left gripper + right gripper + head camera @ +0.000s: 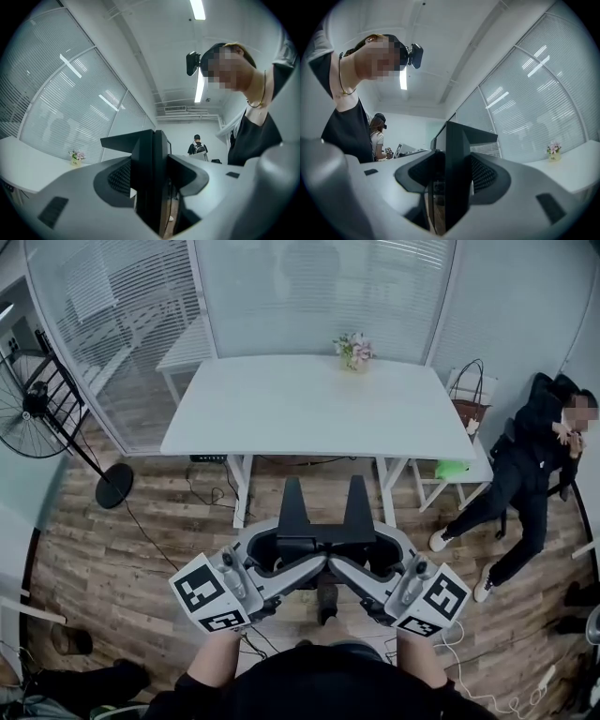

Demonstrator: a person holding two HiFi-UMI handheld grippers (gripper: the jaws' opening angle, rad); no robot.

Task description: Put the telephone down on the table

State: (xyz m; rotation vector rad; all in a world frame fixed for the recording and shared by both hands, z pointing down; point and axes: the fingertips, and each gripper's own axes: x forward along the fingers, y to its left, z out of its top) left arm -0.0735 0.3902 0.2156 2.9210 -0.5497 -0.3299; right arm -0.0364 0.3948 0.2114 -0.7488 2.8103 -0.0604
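Telephone (326, 538): black, up in the air between the two grippers, over the wood floor (141, 559). Not on the table yet.
Its lie: the cross-piece runs side to side in front of the person, and two tapered arms point forward, straight at the table (281, 409).
Left gripper (281, 557): clamped on the telephone's left end. In its own view the grey jaws hug the black edge, with the dark meshed pads (119, 177) in against it as far as I can tell.
Right gripper (373, 557): same story on the right end, jaws closed on the black body, with a slit of floor showing underneath.
Nearer hand: neither. Both sit level and angle in toward each other, so I read this as a two-handed carry.
Way to go: the table lies dead ahead beyond the arm tips, its near edge well apart from them, and the near half of the white top is bare.
Height: both gripper views look slightly down on the tabletop, so I judge the telephone to be about at table level or above it.
Watch: a vase of flowers (353, 351) stands at the far edge, right of centre. A landing near the front edge is well clear of it.
Next call: forward together, down level, then both let go.
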